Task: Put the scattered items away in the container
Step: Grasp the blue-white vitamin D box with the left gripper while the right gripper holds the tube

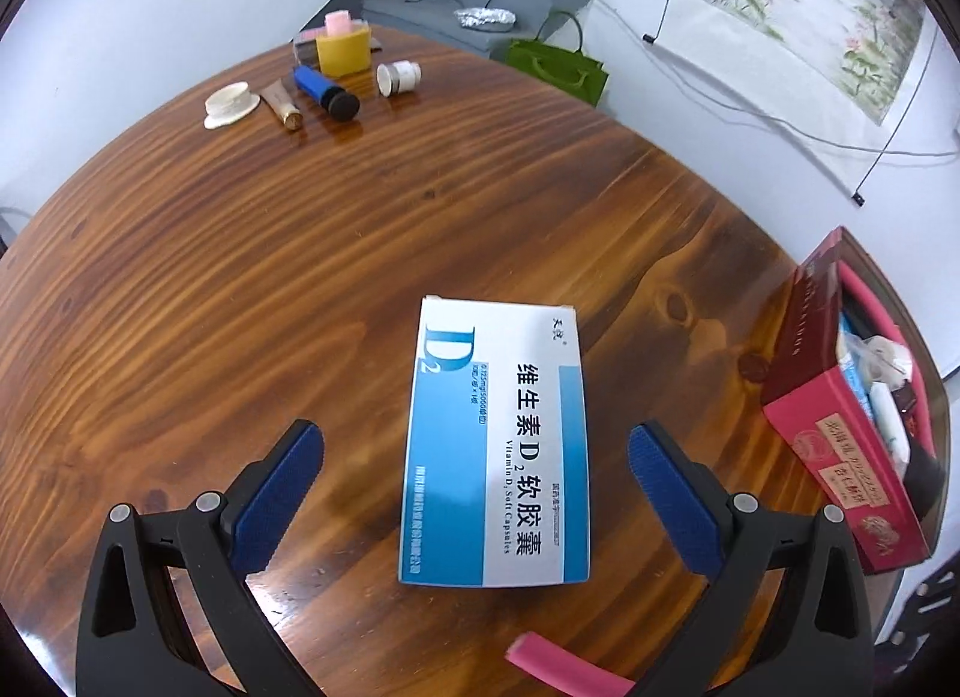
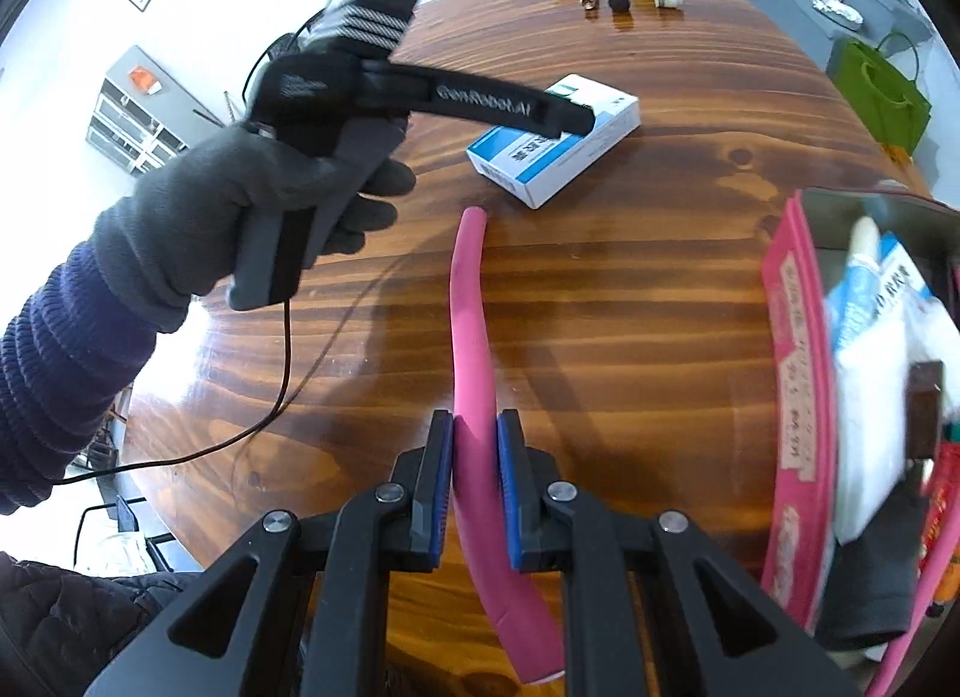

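Two jaw sets: right gripper [image 2: 474, 481] pinching pink foam strip [image 2: 471, 337]; left gripper [image 1: 474, 493] spread over vitamin box [image 1: 498, 445]

Your wood tabletop [image 1: 240, 289] has the vitamin box [image 1: 498, 445] mid-surface, red container [image 1: 840, 457] to its right, and small bottles [image 1: 327, 91] clustered far behind it.

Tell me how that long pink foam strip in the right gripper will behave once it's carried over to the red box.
The pink strip is already curved along its length, so it probably flexes and droops rather than staying stiff. The right gripper pinches it narrow between shut pads, suggesting soft, squashy foam, likely light. It grips near mid-length, so the free ends may wobble and catch on the red box rim.
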A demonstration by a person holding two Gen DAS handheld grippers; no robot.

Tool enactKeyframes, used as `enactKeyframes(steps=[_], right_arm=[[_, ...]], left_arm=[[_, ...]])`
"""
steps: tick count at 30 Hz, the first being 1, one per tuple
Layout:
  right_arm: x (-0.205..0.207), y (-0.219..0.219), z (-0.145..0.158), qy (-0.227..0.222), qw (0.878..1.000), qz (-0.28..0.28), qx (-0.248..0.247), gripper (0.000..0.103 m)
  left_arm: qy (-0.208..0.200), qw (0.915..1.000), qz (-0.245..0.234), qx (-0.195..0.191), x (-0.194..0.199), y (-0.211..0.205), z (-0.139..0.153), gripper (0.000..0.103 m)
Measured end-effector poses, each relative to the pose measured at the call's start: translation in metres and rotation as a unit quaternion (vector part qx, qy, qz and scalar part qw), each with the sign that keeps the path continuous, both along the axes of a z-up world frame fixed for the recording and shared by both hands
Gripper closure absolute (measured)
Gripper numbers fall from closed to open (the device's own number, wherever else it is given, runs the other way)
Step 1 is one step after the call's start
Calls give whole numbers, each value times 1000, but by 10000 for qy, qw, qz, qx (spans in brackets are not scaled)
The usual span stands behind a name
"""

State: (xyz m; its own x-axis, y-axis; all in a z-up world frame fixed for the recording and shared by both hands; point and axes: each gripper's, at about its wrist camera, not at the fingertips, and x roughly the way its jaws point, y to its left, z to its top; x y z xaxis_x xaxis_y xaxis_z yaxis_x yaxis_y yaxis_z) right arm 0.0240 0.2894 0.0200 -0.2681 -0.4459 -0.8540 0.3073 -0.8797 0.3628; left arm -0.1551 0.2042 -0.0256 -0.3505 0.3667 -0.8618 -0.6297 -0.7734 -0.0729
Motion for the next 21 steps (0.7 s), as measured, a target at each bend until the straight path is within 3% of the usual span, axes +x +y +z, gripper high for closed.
enactKeyframes(steps=[7,12,21], right_arm=[[10,16,2,55,9999,-147,-9,87],[20,26,9,98,9998,-165,8,87],[30,45,17,115,9994,-313,-91,87]], left_arm=[[14,9994,-133,-313,6,10,-13,0],[-226,9992,50,-327,3,10,-22,0],[-97,9976,488,-474,2,7,-19,22]])
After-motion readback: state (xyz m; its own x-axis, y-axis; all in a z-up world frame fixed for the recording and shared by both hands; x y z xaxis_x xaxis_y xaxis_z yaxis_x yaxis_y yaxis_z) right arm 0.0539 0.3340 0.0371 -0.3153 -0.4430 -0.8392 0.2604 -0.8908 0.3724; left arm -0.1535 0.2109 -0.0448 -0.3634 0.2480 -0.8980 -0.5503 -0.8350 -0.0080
